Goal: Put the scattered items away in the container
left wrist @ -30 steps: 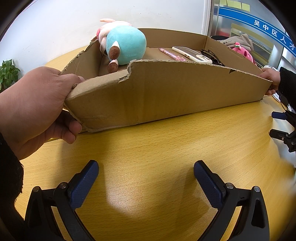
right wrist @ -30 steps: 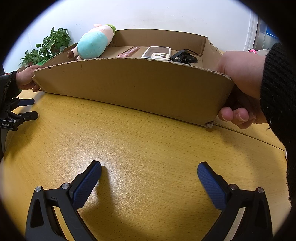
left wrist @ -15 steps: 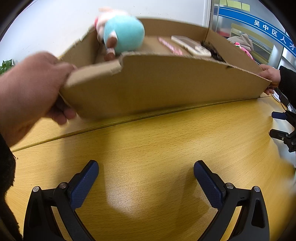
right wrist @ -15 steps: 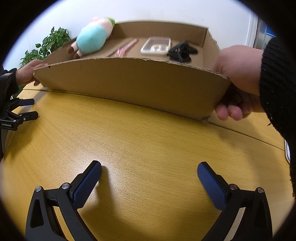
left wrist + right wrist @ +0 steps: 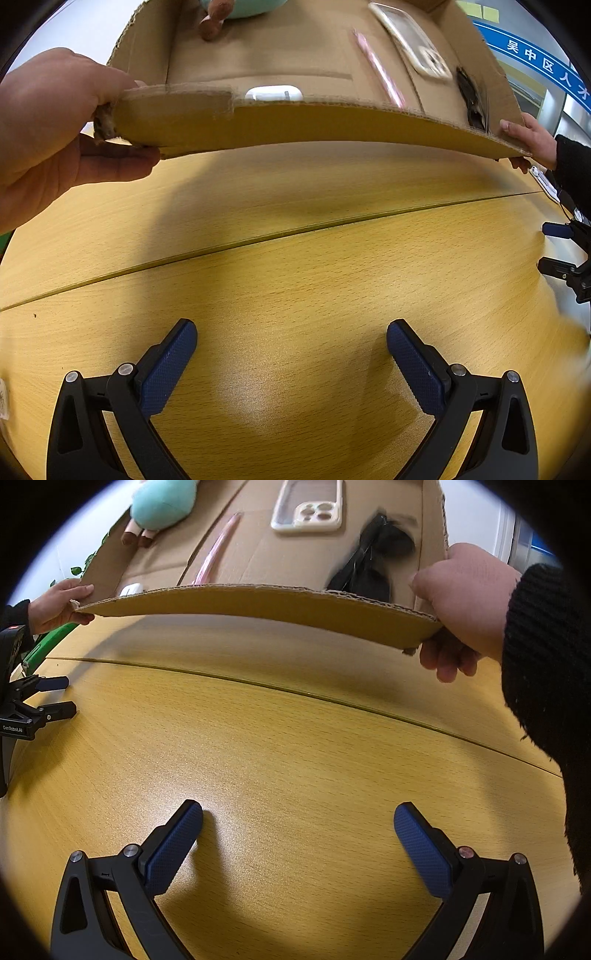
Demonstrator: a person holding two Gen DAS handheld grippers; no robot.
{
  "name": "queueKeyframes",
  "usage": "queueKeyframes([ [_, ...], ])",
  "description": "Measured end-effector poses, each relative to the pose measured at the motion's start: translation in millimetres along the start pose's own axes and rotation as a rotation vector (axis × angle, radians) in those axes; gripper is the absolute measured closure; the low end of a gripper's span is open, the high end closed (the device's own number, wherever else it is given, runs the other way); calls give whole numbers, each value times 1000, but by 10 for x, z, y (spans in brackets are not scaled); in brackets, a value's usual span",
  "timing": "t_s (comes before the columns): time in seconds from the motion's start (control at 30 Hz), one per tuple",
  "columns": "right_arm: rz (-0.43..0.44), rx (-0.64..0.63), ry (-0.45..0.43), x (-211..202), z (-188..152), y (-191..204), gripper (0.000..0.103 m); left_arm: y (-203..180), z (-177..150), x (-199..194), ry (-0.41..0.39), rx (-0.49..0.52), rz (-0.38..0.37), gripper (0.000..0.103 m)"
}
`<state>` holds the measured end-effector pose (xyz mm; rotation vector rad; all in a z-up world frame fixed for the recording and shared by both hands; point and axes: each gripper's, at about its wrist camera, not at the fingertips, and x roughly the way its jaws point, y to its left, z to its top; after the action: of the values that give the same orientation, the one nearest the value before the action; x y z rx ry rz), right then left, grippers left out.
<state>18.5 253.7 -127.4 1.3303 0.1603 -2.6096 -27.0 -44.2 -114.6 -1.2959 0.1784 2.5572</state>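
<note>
Two bare hands hold a shallow cardboard box (image 5: pixel 295 125) (image 5: pixel 258 607) lifted off the table and tipped toward me, one hand (image 5: pixel 48 129) at its left end and one hand (image 5: pixel 465 602) at its right. Inside lie a teal plush toy (image 5: pixel 162 502), a pink pen (image 5: pixel 218 550), a phone case (image 5: pixel 308 506), a black tangled item (image 5: pixel 373 557) and a white earbud case (image 5: pixel 273 93). My left gripper (image 5: pixel 291 358) and right gripper (image 5: pixel 297 840) are open and empty, low over the table, well short of the box.
The wooden table (image 5: pixel 295 258) has a seam running across it. The right gripper shows at the left wrist view's right edge (image 5: pixel 565 258); the left gripper shows at the right wrist view's left edge (image 5: pixel 33 705). A green plant (image 5: pixel 85 563) stands behind the box.
The hands have lifted the box off the table and tipped its near side down, so its floor and contents now face me. Both grippers stay open in place.
</note>
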Motion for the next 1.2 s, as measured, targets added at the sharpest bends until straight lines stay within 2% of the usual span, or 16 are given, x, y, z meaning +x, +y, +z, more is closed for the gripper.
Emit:
queueKeyframes([
  [1.2, 1, -1, 0, 28, -16, -8, 0, -3, 4, -8, 0, 2, -2, 0],
])
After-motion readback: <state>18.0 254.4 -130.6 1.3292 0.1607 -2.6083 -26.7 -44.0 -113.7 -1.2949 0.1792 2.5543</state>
